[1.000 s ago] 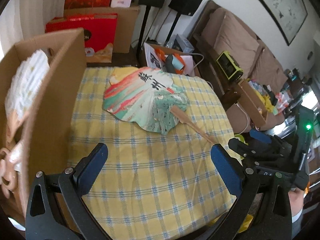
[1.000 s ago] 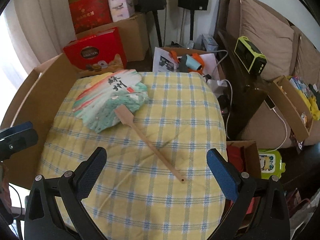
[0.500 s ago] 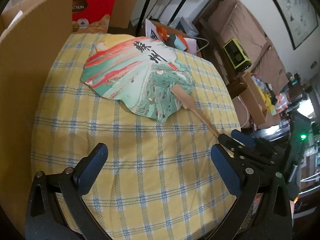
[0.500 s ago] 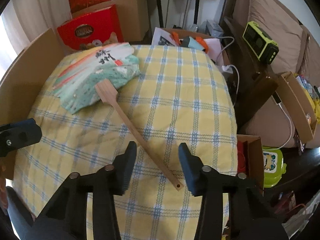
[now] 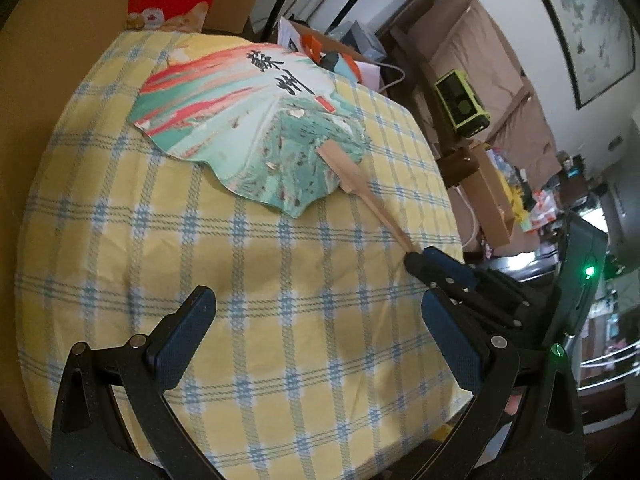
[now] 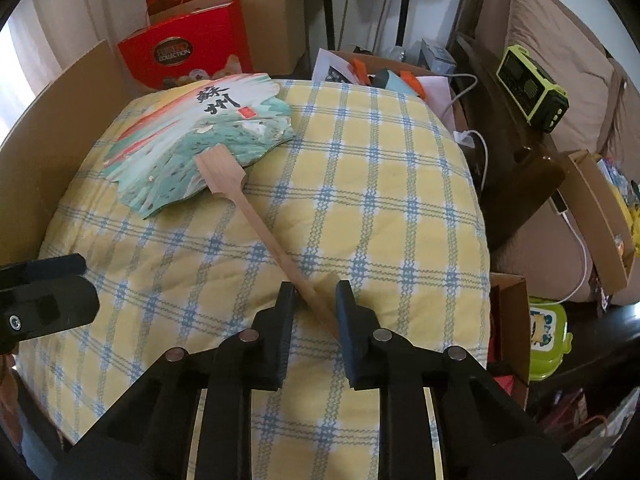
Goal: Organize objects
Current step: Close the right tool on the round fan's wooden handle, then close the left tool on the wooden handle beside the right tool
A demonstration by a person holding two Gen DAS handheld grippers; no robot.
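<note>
A paper hand fan [image 5: 248, 128] [image 6: 192, 148], painted green, red and white with black characters, lies flat on the yellow checked cloth [image 5: 240, 320]. Its wooden handle [image 6: 256, 216] [image 5: 376, 208] points toward my right gripper [image 6: 315, 290] [image 5: 418, 262]. The jaws are closing around the handle's end. The stick lies slantwise between them, with a thin gap still showing on the left side. My left gripper [image 5: 318, 300] hangs wide open over bare cloth, nearer than the fan and holding nothing. Part of it shows at the left edge [image 6: 44, 292] of the right wrist view.
A tall cardboard box wall [image 6: 48, 128] runs along the left of the table. Behind it stand a red gift box [image 6: 188, 44] and more cartons. To the right are a sofa [image 6: 560, 32], a green radio [image 6: 532, 84], cables and open boxes on the floor.
Both grippers came down toward the table. The right jaws narrowed from wide open to nearly closed around the end of the fan's handle. The fan itself stayed put.
</note>
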